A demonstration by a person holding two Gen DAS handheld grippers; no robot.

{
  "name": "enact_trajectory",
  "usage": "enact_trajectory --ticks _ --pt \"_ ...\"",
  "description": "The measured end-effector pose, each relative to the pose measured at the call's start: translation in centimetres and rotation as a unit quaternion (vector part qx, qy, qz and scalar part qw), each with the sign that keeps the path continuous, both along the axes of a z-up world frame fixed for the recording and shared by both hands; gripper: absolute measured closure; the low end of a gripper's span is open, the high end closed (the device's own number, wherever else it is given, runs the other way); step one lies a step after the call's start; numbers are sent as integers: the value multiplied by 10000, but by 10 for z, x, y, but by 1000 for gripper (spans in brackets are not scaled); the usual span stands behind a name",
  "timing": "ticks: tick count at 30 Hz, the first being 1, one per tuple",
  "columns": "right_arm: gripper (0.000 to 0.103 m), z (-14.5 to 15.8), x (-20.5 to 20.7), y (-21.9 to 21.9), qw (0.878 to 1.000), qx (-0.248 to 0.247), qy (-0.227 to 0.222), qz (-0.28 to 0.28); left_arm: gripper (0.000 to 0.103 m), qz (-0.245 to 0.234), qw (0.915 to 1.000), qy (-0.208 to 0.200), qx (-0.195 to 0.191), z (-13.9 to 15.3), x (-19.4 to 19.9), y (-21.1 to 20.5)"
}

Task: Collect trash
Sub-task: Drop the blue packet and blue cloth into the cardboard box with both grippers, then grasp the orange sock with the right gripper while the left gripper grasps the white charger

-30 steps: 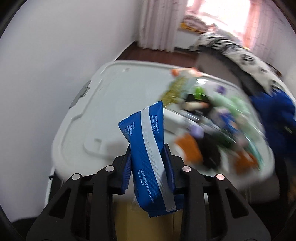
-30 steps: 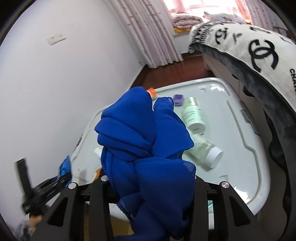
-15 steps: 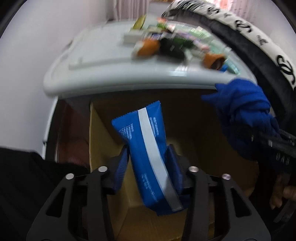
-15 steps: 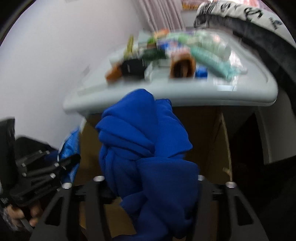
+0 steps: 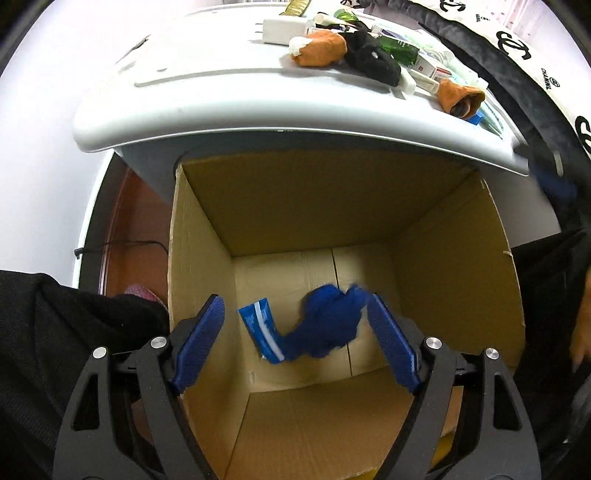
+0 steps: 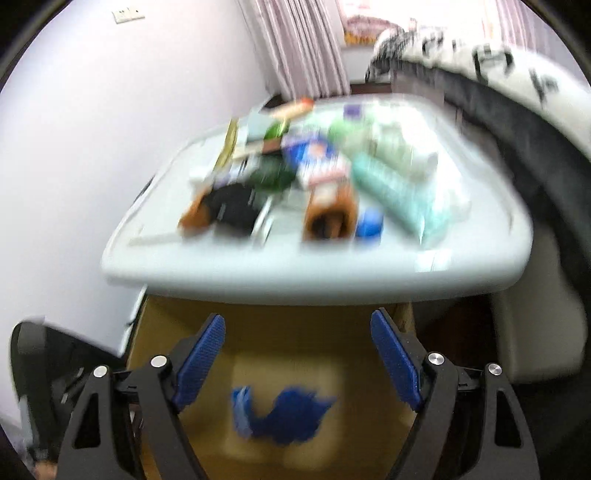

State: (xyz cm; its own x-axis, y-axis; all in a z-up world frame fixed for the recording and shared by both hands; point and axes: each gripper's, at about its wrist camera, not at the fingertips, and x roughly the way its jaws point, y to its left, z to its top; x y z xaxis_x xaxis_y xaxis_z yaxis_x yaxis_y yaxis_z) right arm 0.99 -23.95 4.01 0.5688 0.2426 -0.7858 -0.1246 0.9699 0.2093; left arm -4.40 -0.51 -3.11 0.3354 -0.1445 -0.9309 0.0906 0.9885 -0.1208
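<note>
An open cardboard box (image 5: 454, 258) stands on the floor under the edge of a white table (image 5: 229, 110). On its bottom lie a blue snack wrapper (image 5: 260, 330) and a crumpled blue cloth (image 5: 328, 325), touching each other. My left gripper (image 5: 295, 347) is open and empty above the box. My right gripper (image 6: 297, 365) is open and empty too, above the same box (image 6: 295, 325); the wrapper (image 6: 240, 406) and cloth (image 6: 291, 413) show blurred below it.
The table (image 6: 258, 269) carries several items: orange socks (image 5: 319, 48), a black sock (image 5: 373, 61), a white charger (image 5: 280, 26), small boxes and tubes. A black-and-white patterned blanket (image 5: 517, 48) lies at the right. A white wall is at the left.
Both grippers opened over the box. The blue wrapper dropped from the left one and the blue cloth from the right one; both now lie on the box bottom.
</note>
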Motion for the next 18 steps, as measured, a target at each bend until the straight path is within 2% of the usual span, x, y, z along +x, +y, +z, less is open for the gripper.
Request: enact_trajectory --ticks 2,7,9,10,14,18 --pt "23 4 27 -1 9995 -279 -139 -11 25 -4 10000 -25 -23 2 2 -1" --pt "26 -15 80 4 9986 -504 115 84 25 23 10000 -63 -65 0 3 1" --pt "39 -25 97 9 9978 -582 288 114 25 57 10000 -21 -75 -2 3 3" --pt "68 -33 105 12 9972 -619 397 162 25 73 9999 -10 -68 -2 4 3" --pt "73 -26 99 14 9974 -663 225 190 25 195 9997 -106 -77 1 5 8" --pt "73 23 58 -10 9989 97 -468 5 25 238 9991 -271 -209 10 7 7"
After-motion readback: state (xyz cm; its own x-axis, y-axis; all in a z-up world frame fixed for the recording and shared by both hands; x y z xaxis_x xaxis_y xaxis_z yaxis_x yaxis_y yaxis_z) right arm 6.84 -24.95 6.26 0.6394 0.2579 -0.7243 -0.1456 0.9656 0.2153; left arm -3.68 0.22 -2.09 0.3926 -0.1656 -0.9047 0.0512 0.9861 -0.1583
